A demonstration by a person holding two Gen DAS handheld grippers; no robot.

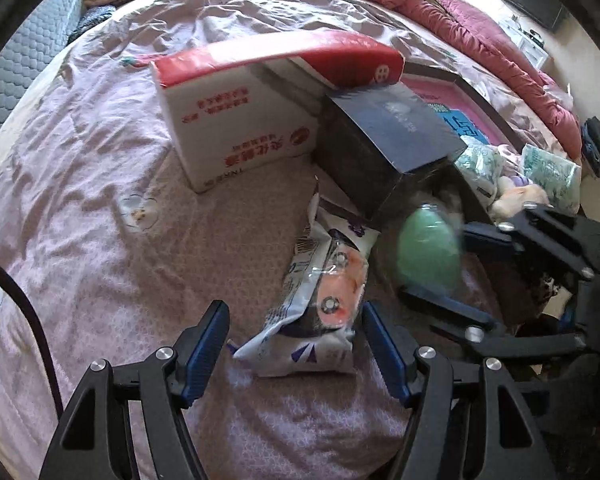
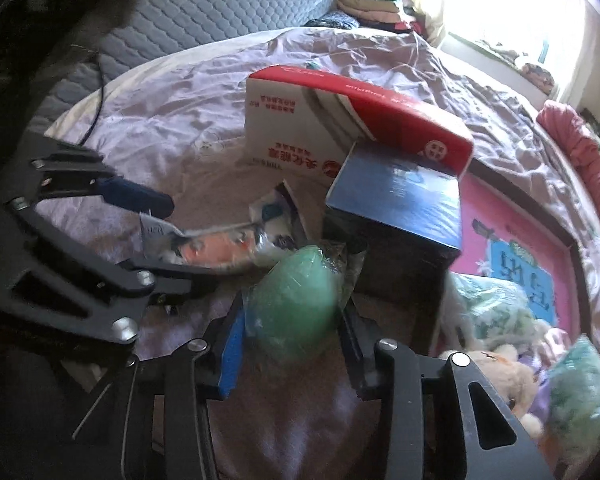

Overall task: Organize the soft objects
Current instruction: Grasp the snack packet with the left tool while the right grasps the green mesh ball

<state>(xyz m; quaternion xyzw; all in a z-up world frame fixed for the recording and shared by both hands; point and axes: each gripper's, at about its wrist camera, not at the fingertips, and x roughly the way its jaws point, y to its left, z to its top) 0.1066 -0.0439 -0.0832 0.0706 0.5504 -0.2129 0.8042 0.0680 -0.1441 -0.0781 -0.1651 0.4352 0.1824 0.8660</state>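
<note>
I have the green egg-shaped soft ball (image 2: 296, 304), still in its clear wrap, pinched between the fingers of my right gripper (image 2: 294, 330); the jaws are closed onto its flanks and its long axis runs from 6 to 12 o'clock in the right wrist view, blunt end toward me. It hangs just in front of the open dark box (image 2: 396, 232), whose mouth sits at about 1 o'clock from the ball, so I judge the carry into that box to be a short push forward and slightly right.

The second item, a plastic-wrapped packet with orange inside (image 1: 320, 300), lies on the bedsheet (image 1: 100, 184) between the fingers of my left gripper (image 1: 296, 344). Those jaws stand wide apart, one pad on each side of the packet, neither clearly pressing it. Its long axis points toward 12 to 1 o'clock from the left wrist, roughly along the fingers, so closing would catch it across its narrow width. The left gripper is plainly the nearer one for it.

Beyond, the red-and-white carton (image 1: 252, 120) sits at 11 o'clock behind the dark box, touching it. At 3 o'clock a pile of soft things, including a plush toy (image 2: 504, 376) and mint-patterned packs (image 2: 580, 392), rests against the pink-lined tray (image 2: 512, 248). A red quilt (image 1: 460, 32) is bunched along the far edge of the bed.
</note>
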